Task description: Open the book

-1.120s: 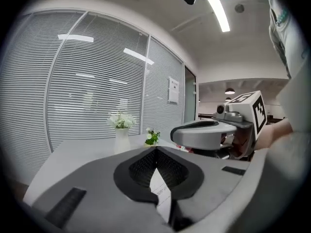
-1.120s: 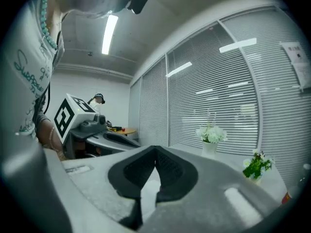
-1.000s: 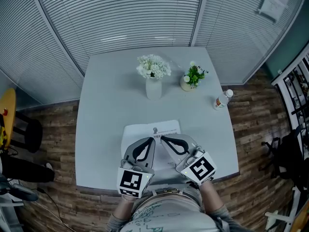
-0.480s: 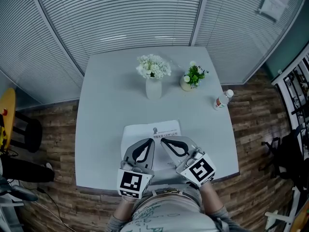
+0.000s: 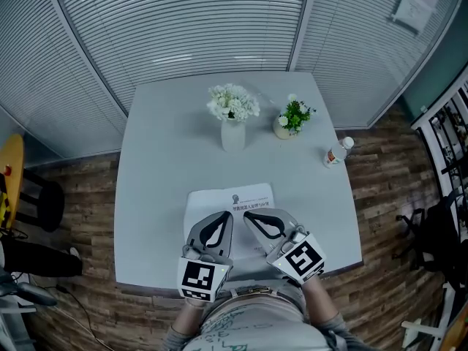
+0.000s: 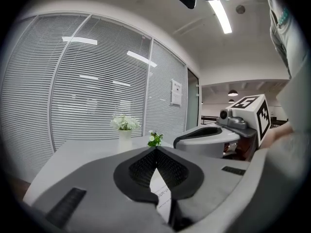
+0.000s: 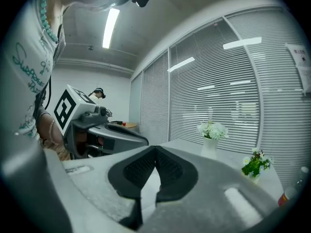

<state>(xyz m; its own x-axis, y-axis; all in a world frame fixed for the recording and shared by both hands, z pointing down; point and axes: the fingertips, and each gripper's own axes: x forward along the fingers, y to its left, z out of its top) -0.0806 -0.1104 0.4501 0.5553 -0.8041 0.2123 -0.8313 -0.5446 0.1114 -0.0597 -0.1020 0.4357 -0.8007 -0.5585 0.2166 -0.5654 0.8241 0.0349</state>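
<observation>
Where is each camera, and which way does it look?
Head view: on the person's head, facing steeply down: table, book, left gripper, right gripper, shirt.
Left gripper view: on the left gripper, looking along its shut fingers toward the blinds; right gripper beside.
Right gripper view: on the right gripper, same direction; left gripper, shirt beside.
Gripper views share the flower vase.

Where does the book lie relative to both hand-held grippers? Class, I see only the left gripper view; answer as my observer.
Observer: The head view shows the book flat near the table's front edge, its near part hidden below the left hand-held gripper and the right hand-held gripper.
Operator: Is the right one open?
Observer: No, the right gripper view shows its tips together, nothing gripped.
Operator: Anything else I miss?
Observer: A small white-capped bottle near the table's right edge.
</observation>
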